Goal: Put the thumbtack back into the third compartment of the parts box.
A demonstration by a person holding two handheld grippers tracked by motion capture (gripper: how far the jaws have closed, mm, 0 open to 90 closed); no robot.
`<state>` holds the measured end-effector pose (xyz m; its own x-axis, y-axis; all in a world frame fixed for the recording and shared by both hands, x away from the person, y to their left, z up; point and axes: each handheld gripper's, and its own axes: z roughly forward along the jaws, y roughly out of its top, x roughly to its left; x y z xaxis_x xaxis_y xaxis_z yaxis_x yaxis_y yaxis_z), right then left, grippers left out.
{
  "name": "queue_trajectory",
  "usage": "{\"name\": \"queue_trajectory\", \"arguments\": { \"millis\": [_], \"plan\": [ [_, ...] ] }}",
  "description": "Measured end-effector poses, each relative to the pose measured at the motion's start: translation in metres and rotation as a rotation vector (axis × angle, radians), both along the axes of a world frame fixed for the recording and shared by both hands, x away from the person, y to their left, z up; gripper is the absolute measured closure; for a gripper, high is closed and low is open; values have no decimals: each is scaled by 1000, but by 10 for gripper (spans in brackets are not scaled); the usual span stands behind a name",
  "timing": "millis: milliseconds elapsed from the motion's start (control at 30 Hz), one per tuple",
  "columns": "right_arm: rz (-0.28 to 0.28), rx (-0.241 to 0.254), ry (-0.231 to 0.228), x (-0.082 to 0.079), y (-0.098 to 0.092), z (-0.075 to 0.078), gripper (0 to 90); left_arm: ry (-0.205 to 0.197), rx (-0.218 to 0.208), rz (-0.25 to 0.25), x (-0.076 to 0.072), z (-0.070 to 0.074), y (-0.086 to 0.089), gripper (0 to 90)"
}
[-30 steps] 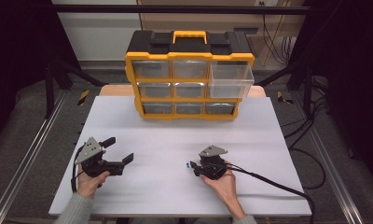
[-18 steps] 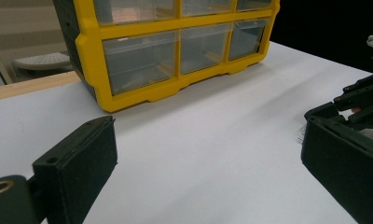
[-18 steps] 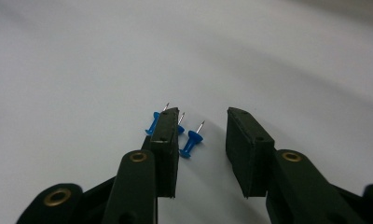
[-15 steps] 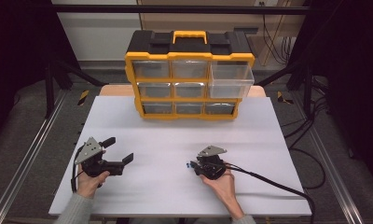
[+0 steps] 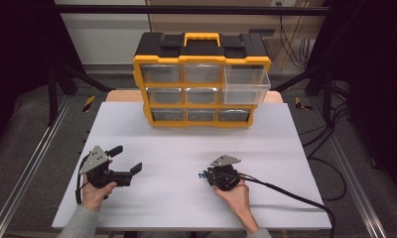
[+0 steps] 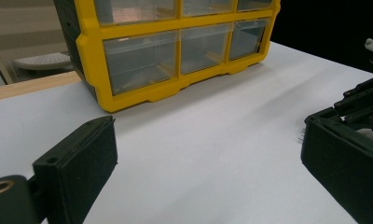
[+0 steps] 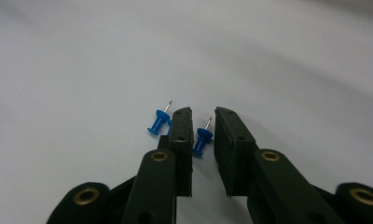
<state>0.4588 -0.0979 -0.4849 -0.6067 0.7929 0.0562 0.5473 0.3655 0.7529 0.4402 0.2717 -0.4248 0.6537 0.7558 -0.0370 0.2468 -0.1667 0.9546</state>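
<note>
Two blue push pins lie on the white table. One pin [image 7: 201, 139] sits between the jaws of my right gripper [image 7: 203, 112]; these have just been closing, and a gap is left beside the pin on the right. The other pin [image 7: 159, 121] lies just outside the left jaw. From above, the right gripper [image 5: 205, 176] points left at the pins [image 5: 200, 175]. My left gripper [image 5: 126, 158] rests at the table's front left, open wide, with nothing between its jaws [image 6: 208, 140].
A yellow and black drawer organizer [image 5: 201, 84] stands at the table's far middle, its top right clear drawer [image 5: 246, 84] pulled out. In the left gripper view the organizer [image 6: 175, 51] is ahead. The right gripper's cable [image 5: 286, 191] trails to the right.
The right gripper's jaws look narrower than in the earlier frames. Both hands have kept their places.
</note>
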Motion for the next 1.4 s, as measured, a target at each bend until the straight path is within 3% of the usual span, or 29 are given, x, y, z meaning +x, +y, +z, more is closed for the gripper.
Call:
{"name": "queue_trajectory", "arguments": {
  "millis": [467, 1000, 1067, 1400],
  "plan": [
    [6, -11, -14, 0, -1, -1, 846, -1, -1, 1, 0, 0, 0, 30],
    [-5, 18, 10, -1, -2, 5, 857, -5, -2, -1, 0, 1, 1, 30],
    [18, 4, -19, 0, -4, 6, 856, -5, 0, 0, 0, 1, 1, 30],
    [14, 38, -35, -6, -10, 20, 857, -6, 0, 0, 0, 1, 1, 30]
  ]
}}
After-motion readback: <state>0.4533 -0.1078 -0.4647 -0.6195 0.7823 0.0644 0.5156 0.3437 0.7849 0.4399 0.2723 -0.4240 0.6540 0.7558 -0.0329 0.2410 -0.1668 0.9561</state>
